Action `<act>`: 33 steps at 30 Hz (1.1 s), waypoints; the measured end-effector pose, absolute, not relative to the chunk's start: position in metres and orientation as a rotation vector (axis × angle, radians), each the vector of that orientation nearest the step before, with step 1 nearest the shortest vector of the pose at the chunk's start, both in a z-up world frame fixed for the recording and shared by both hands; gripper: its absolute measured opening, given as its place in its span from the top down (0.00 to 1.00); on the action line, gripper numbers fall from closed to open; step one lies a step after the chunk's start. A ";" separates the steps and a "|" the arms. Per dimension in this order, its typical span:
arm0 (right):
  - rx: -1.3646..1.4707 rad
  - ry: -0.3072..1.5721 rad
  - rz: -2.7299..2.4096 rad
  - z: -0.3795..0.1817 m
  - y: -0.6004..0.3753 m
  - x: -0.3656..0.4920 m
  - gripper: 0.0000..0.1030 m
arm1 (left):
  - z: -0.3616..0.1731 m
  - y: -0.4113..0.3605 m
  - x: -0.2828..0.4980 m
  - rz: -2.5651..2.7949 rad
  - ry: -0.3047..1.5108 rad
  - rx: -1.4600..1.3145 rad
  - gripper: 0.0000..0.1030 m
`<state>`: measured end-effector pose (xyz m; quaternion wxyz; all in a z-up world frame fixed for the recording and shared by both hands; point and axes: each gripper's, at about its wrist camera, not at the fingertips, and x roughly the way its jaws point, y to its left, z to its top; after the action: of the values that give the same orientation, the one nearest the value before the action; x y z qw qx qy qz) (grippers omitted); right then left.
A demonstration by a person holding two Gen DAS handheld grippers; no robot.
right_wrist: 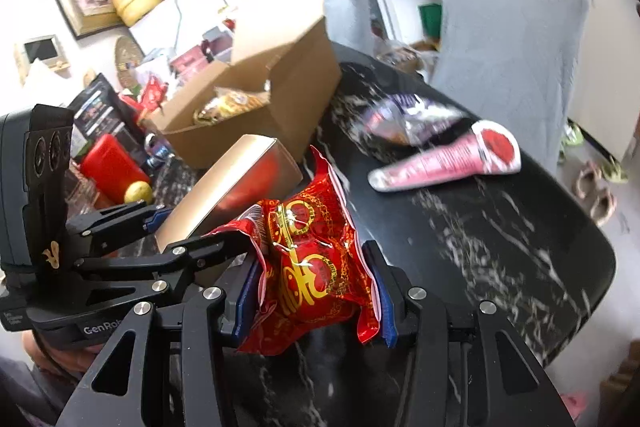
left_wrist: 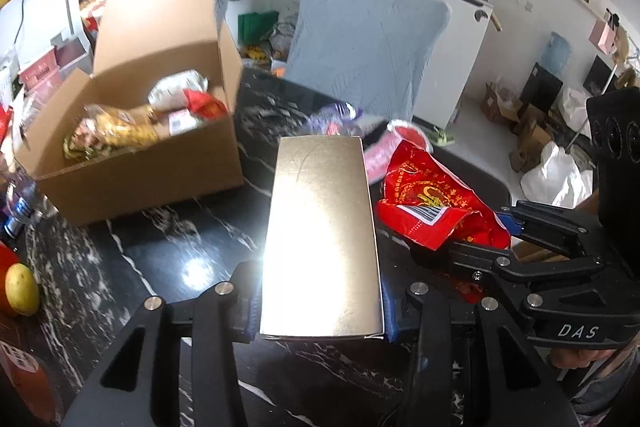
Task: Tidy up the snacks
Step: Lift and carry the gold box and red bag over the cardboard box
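My left gripper [left_wrist: 318, 311] is shut on a shiny gold box [left_wrist: 322, 239], held above the black marble table [left_wrist: 180, 251]. The same gold box [right_wrist: 224, 183] shows at the left of the right wrist view. My right gripper [right_wrist: 312, 287] is shut on a red snack bag with gold print [right_wrist: 308, 259], and that bag [left_wrist: 436, 203] appears just right of the box. An open cardboard box [left_wrist: 132, 147] with several snack packs inside stands at the left on the table. A purple bag [right_wrist: 408, 117] and a pink cone-shaped pack [right_wrist: 452, 157] lie on the far side of the table.
A grey-covered chair [left_wrist: 368, 43] stands behind the table. A water bottle [left_wrist: 20, 203] and a yellow fruit [left_wrist: 20, 289] sit at the table's left edge. The table's right edge [right_wrist: 600, 267] drops to a floor with slippers. Shelves and clutter fill the background.
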<state>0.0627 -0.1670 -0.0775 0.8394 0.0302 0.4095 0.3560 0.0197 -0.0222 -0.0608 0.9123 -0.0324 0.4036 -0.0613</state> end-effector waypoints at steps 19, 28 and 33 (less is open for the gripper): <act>-0.031 0.652 0.893 0.008 -0.099 0.092 0.54 | 0.016 0.046 0.039 -0.004 0.626 -0.132 0.58; -0.081 0.608 0.913 0.025 -0.053 0.118 0.54 | 0.032 0.086 0.068 0.076 0.552 -0.122 0.58; -0.075 0.618 0.904 0.026 -0.030 0.138 0.54 | 0.035 0.107 0.086 0.113 0.541 -0.116 0.58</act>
<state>0.1385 -0.0301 0.0263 0.8530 -0.0356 0.2939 0.4298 0.0861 0.1071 0.0347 0.9603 -0.0573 0.2671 0.0559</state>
